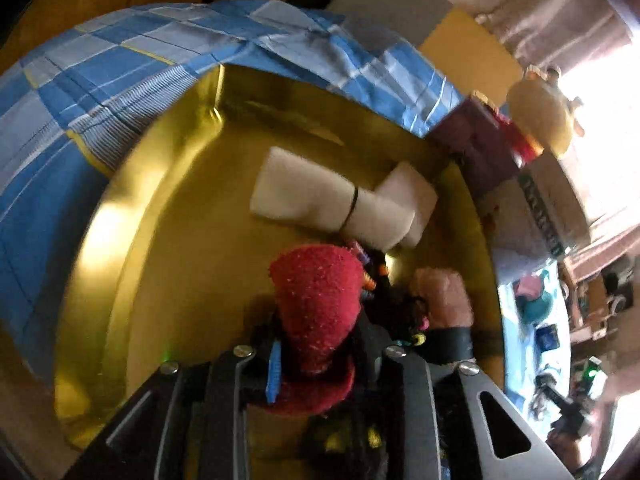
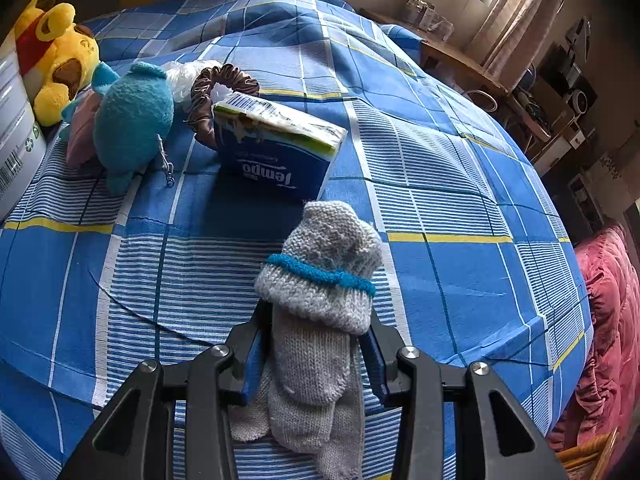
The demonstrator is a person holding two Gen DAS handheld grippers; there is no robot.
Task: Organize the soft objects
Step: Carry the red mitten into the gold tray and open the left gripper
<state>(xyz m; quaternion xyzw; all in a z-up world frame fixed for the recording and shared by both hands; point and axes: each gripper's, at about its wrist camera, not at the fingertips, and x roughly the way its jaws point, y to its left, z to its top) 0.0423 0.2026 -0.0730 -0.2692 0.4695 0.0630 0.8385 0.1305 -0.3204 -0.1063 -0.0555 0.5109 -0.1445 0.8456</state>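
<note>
The right gripper (image 2: 316, 360) is squeezing gray knit mittens (image 2: 320, 300) over the near part of the blue checked bed (image 2: 460, 184), just in front of a tissue pack (image 2: 276, 148). A teal plush toy (image 2: 132, 124) is lying near the far left edge. The left gripper (image 1: 320, 356) is pinching a red fuzzy sock (image 1: 320, 300) above a shiny gold tray (image 1: 180, 240), where white folded cloths (image 1: 320, 196) are lying.

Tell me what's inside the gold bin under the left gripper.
In the gold bin: white sponges, a pink soft piece, small colourful bits. The held red item hides whatever lies beneath it.
</note>
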